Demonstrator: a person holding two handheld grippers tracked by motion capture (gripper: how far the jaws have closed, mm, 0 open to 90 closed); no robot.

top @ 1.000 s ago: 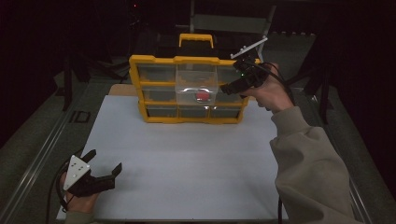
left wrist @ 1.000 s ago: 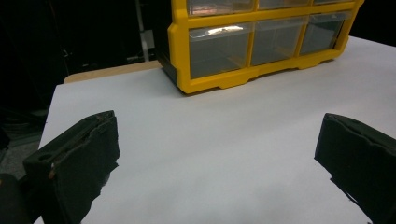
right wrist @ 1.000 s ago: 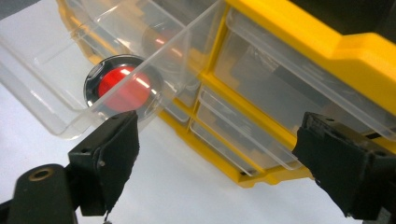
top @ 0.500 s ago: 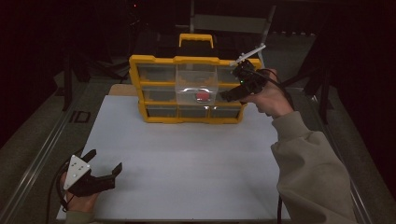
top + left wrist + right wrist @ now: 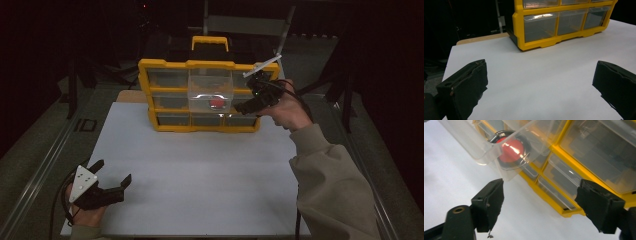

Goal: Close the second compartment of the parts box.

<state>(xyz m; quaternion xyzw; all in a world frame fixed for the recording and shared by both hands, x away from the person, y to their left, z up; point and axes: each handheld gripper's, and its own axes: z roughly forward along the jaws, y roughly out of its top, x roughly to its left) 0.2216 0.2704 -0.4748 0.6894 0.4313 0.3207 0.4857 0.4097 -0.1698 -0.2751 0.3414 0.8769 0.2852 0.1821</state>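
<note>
We work in a dark room, on a white table top [image 5: 200, 165] that carries the only light. Nearest us, at about seven o'clock on the sheet, our left gripper [image 5: 111, 176] rests low with its jaws spread wide and nothing between them; in the left gripper view its two black pads frame bare white surface. It sits well apart from the work.

Farther out, at twelve o'clock, stands the yellow drawer cabinet [image 5: 200, 95], with its handle [image 5: 210, 42] at the top. One clear drawer [image 5: 211, 92] in the middle column is pulled out toward us, and a red round object [image 5: 216, 102] lies in it.

Our right gripper [image 5: 245, 107] hangs just beside that drawer, at its three o'clock, jaws parted and holding nothing. In the right gripper view the drawer [image 5: 496, 145] and the red round object [image 5: 510, 150] lie toward eleven o'clock from the jaws, close but apart. The drawer's long axis runs out from the cabinet face toward us, so we judge the right hand the one to act, closing in from the drawer's side or front.

What the red piece is we cannot tell; a dark ring surrounds it behind glare on the plastic. The other drawers' contents are too dim to read.
</note>
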